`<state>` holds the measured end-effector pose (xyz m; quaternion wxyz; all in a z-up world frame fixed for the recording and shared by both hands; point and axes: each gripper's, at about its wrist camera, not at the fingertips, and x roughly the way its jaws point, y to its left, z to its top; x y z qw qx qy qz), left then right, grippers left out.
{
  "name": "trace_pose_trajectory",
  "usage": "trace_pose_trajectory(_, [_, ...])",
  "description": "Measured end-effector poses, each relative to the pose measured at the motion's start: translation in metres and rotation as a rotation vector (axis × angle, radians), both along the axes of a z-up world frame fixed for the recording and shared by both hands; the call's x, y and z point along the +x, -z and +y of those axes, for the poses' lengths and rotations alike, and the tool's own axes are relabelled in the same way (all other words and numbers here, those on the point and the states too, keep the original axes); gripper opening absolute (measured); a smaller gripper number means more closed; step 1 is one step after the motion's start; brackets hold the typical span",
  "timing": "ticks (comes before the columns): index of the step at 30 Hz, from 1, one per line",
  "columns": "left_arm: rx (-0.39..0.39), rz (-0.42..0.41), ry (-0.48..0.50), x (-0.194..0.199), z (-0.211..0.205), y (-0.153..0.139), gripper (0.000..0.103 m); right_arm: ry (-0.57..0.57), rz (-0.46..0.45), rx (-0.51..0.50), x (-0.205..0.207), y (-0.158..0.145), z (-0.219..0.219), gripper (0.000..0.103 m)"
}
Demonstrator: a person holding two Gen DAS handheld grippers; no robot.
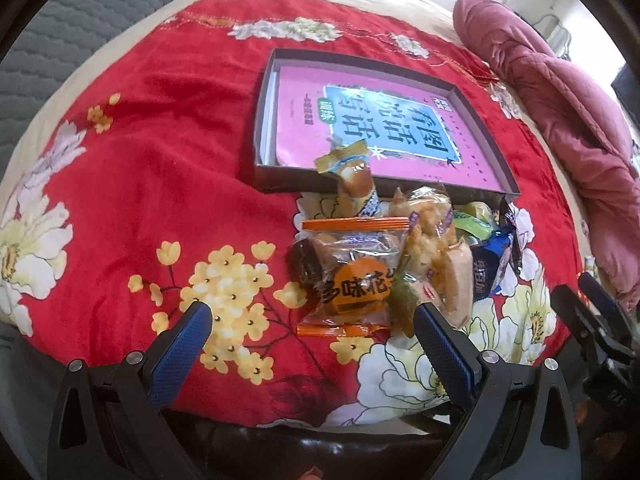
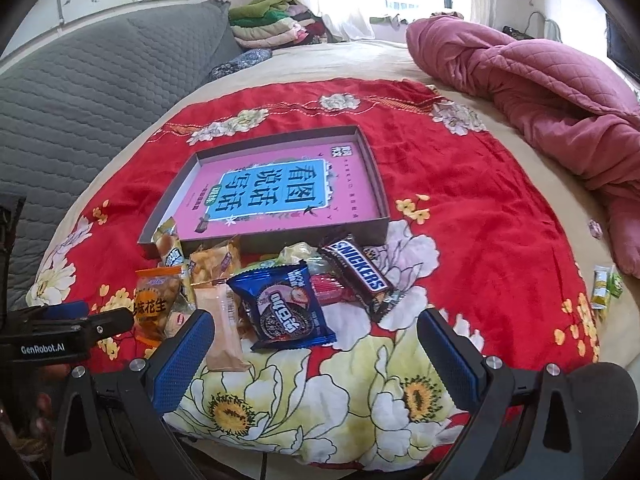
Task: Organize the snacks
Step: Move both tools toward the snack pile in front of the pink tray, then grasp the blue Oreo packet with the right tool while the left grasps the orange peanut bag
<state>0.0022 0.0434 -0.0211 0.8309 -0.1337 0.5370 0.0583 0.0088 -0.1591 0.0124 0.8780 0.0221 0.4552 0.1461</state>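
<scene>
Snacks are heaped on the red floral blanket (image 2: 460,208) just in front of the shallow box (image 2: 370,152), whose floor is covered by a pink booklet (image 2: 276,196); nothing has yet been placed inside, so the sorting is judged to be at its start. The left gripper (image 1: 312,320) is held wide open and empty, low over the blanket, with the orange peanut packet (image 1: 352,276) lying between its fingertips. The right gripper (image 2: 312,330) is likewise spread wide and empty, framing the blue cookie packet (image 2: 284,304), beside which the Snickers bar (image 2: 360,274) rests on a red wrapper. A clean first pick is best made on a packet that lies on top and apart: the blue cookie packet is suited to the right gripper, provided the jaws are lowered across its short width and closed on the sealed edges rather than the cookie. The orange peanut packet appears to overlap the clear bread packet (image 1: 428,240), though the fisheye edge makes this uncertain, so it should be lifted slowly. Placement should be started at the far corner of the shallow box.
</scene>
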Motion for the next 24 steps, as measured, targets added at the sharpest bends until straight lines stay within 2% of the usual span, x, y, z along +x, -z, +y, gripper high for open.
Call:
trace_pose_trajectory(10, [-0.082, 0.029, -0.013, 0.013, 0.004, 0.020, 0.101, -0.040, 0.018, -0.033, 0.011, 0.020, 0.011, 0.102])
trace_pose_trajectory(18, [-0.070, 0.023, 0.012, 0.023, -0.001, 0.029, 0.101, -0.066, 0.068, -0.085, 0.022, 0.039, 0.021, 0.102])
trace_pose_trajectory(24, [-0.075, 0.022, 0.041, 0.028, -0.007, 0.036, 0.097, -0.050, 0.058, -0.126, 0.030, 0.049, 0.025, 0.102])
